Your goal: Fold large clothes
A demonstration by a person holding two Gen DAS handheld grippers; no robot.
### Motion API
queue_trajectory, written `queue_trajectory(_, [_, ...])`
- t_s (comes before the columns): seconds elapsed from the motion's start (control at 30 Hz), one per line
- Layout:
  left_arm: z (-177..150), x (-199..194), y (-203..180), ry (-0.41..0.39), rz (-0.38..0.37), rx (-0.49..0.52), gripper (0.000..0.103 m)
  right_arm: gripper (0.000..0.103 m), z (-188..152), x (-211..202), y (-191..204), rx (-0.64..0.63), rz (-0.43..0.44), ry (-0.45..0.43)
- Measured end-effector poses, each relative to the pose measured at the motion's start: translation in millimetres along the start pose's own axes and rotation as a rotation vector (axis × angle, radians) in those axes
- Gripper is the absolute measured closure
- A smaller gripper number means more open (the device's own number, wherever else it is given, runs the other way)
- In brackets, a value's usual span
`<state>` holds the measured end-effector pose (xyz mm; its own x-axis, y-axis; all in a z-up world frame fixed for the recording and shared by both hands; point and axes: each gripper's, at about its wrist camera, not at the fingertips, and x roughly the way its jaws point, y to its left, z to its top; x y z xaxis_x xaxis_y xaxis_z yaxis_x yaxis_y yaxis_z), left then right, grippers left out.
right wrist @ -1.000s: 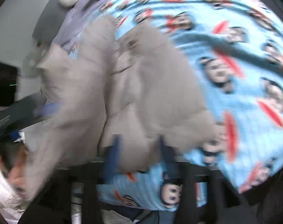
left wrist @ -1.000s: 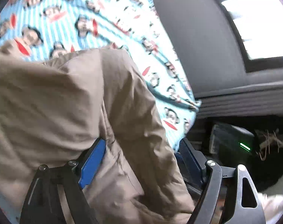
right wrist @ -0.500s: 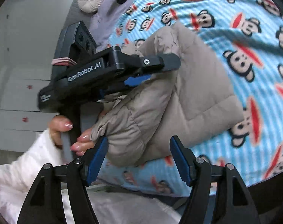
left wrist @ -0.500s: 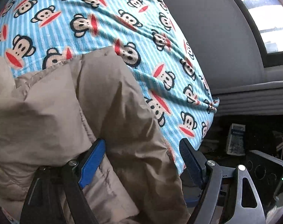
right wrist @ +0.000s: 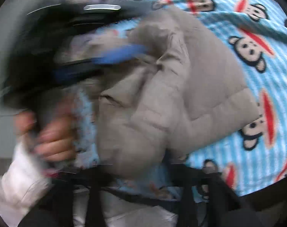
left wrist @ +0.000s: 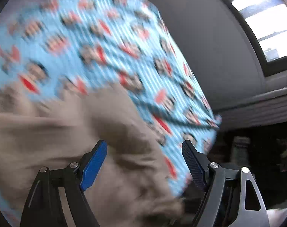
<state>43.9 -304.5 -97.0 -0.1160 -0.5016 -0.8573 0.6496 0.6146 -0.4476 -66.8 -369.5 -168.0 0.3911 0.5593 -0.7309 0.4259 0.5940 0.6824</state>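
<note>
The beige padded jacket (right wrist: 181, 98) lies bunched on the monkey-print blanket (right wrist: 257, 28). The right tool (right wrist: 143, 172) is closing on its near edge; the left tool (left wrist: 143, 162) stands wide, gripping nothing. Pinch one layer only, I think.

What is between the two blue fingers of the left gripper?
In the left wrist view, the puffy beige jacket lies between the left gripper's open fingers, on the blue monkey blanket.
</note>
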Motion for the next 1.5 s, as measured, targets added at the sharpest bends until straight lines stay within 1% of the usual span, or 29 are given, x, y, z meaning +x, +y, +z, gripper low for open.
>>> queue_trajectory(0.07, [-6, -35, 12, -0.106, 0.153, 0.038, 0.022, 0.087, 3, -7, -2, -0.004, -0.035, -0.05])
queue_trajectory(0.1, [-9, -44, 18, -0.133, 0.2, 0.042, 0.022, 0.087, 4, -12, -1, -0.03, -0.066, -0.074])
queue_trajectory(0.13, [-16, -57, 33, -0.172, 0.288, 0.037, 0.022, 0.087, 3, -15, 0, -0.056, -0.093, -0.087])
queue_trajectory(0.2, [-23, -61, 56, -0.173, 0.373, 0.012, 0.022, 0.087, 3, -18, -1, -0.091, -0.136, -0.091])
queue_trajectory(0.23, [-26, -53, 74, -0.14, 0.429, -0.018, 0.022, 0.087, 1, -18, -4, -0.083, -0.14, -0.082])
queue_trajectory(0.27, [-28, -44, 86, -0.121, 0.435, -0.042, 0.022, 0.087, 1, -18, -7, -0.073, -0.144, -0.075])
queue_trajectory(0.3, [-27, -35, 94, -0.114, 0.42, -0.066, 0.022, 0.087, 0, -17, -11, -0.065, -0.153, -0.07])
queue_trajectory(0.37, [-21, -14, 95, -0.112, 0.41, -0.08, 0.022, 0.087, 0, -14, -18, -0.063, -0.176, -0.065])
queue_trajectory(0.4, [-17, -2, 90, -0.111, 0.411, -0.065, 0.022, 0.087, -1, -11, -22, -0.06, -0.193, -0.06])
queue_trajectory(0.47, [-2, 30, 70, -0.116, 0.418, -0.001, 0.022, 0.087, 1, -10, -32, -0.041, -0.224, -0.057])
queue_trajectory(0.5, [1, 39, 63, -0.115, 0.422, 0.018, 0.022, 0.087, 1, -11, -39, -0.027, -0.241, -0.06])
queue_trajectory(0.53, [8, 59, 52, -0.107, 0.425, 0.053, 0.022, 0.087, -2, -14, -45, -0.016, -0.253, -0.063])
queue_trajectory(0.63, [25, 85, 35, -0.076, 0.411, 0.068, 0.022, 0.087, 2, -18, -72, 0.037, -0.29, -0.076])
queue_trajectory(0.67, [30, 96, 31, -0.06, 0.41, 0.067, 0.022, 0.087, 3, -20, -80, 0.058, -0.291, -0.074])
queue_trajectory(0.73, [34, 104, 28, -0.046, 0.426, 0.065, 0.022, 0.086, 6, -27, -94, 0.113, -0.282, -0.071])
queue_trajectory(0.8, [34, 107, 30, -0.037, 0.426, 0.05, 0.022, 0.084, 8, -47, -100, 0.154, -0.289, -0.093])
queue_trajectory(0.87, [35, 108, 34, -0.028, 0.42, 0.039, 0.022, 0.084, 8, -71, -97, 0.151, -0.311, -0.144])
queue_trajectory(0.93, [35, 108, 36, -0.024, 0.417, 0.035, 0.022, 0.084, 10, -95, -85, 0.096, -0.362, -0.215])
queue_trajectory(0.97, [35, 110, 36, -0.023, 0.419, 0.036, 0.022, 0.084, 13, -104, -77, 0.061, -0.371, -0.248])
queue_trajectory(1.03, [34, 111, 35, -0.021, 0.427, 0.04, 0.022, 0.084, 28, -114, -61, -0.018, -0.325, -0.281])
queue_trajectory(1.1, [33, 111, 34, -0.019, 0.432, 0.043, 0.022, 0.084, 47, -105, -43, -0.102, -0.293, -0.27])
queue_trajectory(1.17, [33, 111, 34, -0.016, 0.438, 0.045, 0.022, 0.084, 62, -82, -24, -0.176, -0.304, -0.239])
queue_trajectory(1.2, [33, 111, 34, -0.014, 0.441, 0.046, 0.022, 0.084, 67, -66, -17, -0.207, -0.309, -0.209])
queue_trajectory(1.27, [33, 110, 33, -0.008, 0.45, 0.051, 0.021, 0.084, 68, -40, -12, -0.243, -0.346, -0.154])
queue_trajectory(1.3, [33, 109, 33, -0.007, 0.45, 0.052, 0.021, 0.084, 69, -26, -13, -0.262, -0.395, -0.128])
queue_trajectory(1.37, [33, 103, 31, -0.005, 0.457, 0.05, 0.021, 0.084, 69, -11, -17, -0.278, -0.427, -0.098])
queue_trajectory(1.5, [28, 80, 26, -0.007, 0.453, 0.021, 0.021, 0.084, 68, -7, -31, -0.23, -0.412, -0.073])
